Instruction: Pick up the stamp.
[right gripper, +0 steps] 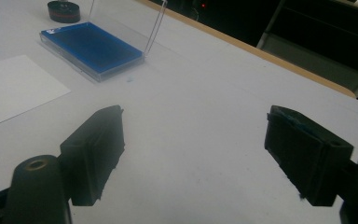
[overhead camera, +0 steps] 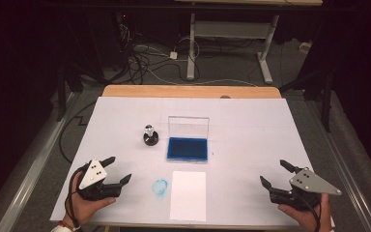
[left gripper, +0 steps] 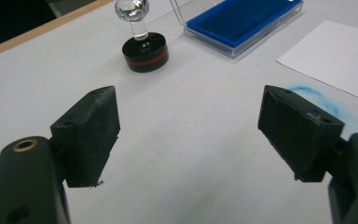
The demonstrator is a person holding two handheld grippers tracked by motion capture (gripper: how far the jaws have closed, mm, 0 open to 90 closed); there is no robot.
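Down at the near table edge, left gripper (overhead camera: 117,170) and right gripper (overhead camera: 272,173) are sitting spread wide, holding nothing. Looks like nothing's started yet; next up is probably the left one reaching for the black round stamp with the clear knob (overhead camera: 150,135).

stamp (overhead camera: 150,136): glossy black base, clear knob (glassy) | ink pad (overhead camera: 187,149): clear plastic lid

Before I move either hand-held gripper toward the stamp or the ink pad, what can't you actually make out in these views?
- Black round stamp with clear ball knob: its printing face rests on the white table cover, hidden in every view.
- Same stamp in the right gripper view: the knob is cut off by the top edge.
- Blue ink pad in its clear hinged case: ink wetness not readable in any view.
- Blue smudge beside the white paper sheet: too blurred to read as a print.
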